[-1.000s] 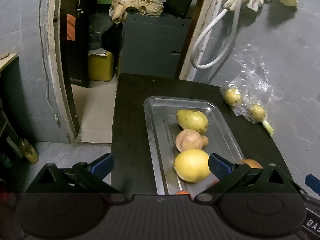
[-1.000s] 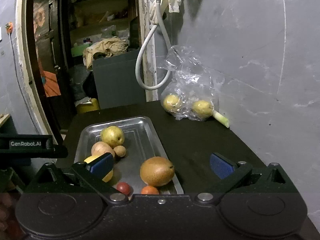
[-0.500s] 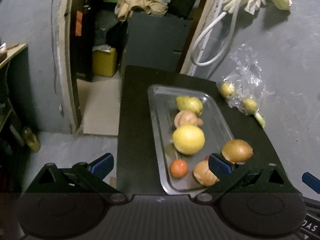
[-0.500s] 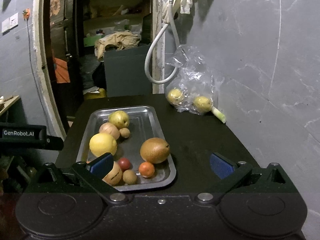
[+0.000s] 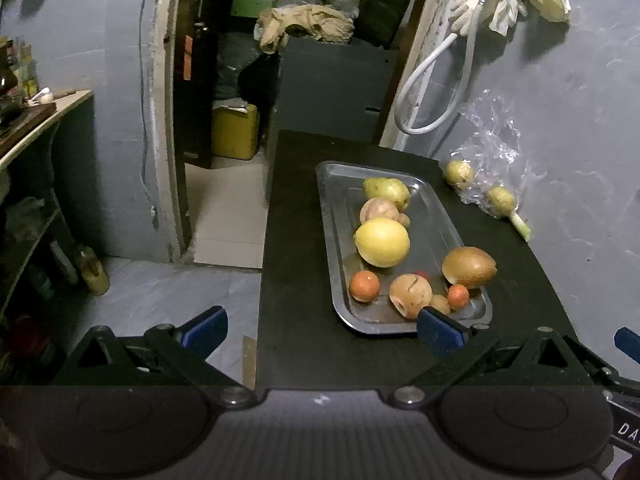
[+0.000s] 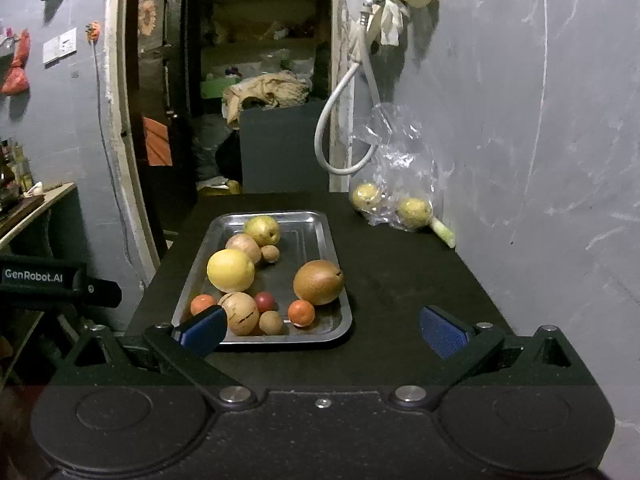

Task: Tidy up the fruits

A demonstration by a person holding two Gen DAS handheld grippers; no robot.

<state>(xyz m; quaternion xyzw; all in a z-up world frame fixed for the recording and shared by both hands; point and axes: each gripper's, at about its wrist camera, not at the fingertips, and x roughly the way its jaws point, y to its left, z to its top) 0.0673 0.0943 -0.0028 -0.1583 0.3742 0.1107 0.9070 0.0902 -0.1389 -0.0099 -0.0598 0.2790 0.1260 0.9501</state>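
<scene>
Distance is what changes: you pull both grippers back from the tray (image 6: 328, 236), so all its fruit (image 6: 318, 282) now shows. Left gripper (image 5: 322, 330) and right gripper (image 6: 320, 330) hang spread and empty. Two fruits remain bagged (image 6: 402, 184) by the wall, likely next.

A metal tray (image 6: 325, 240) on the black table (image 6: 400, 280) held mixed fruit, including a large yellow citrus (image 6: 231, 270) and brown pear (image 6: 318, 282). Two yellowish fruits sat bagged in clear plastic (image 6: 400, 184) beside the wall.
</scene>
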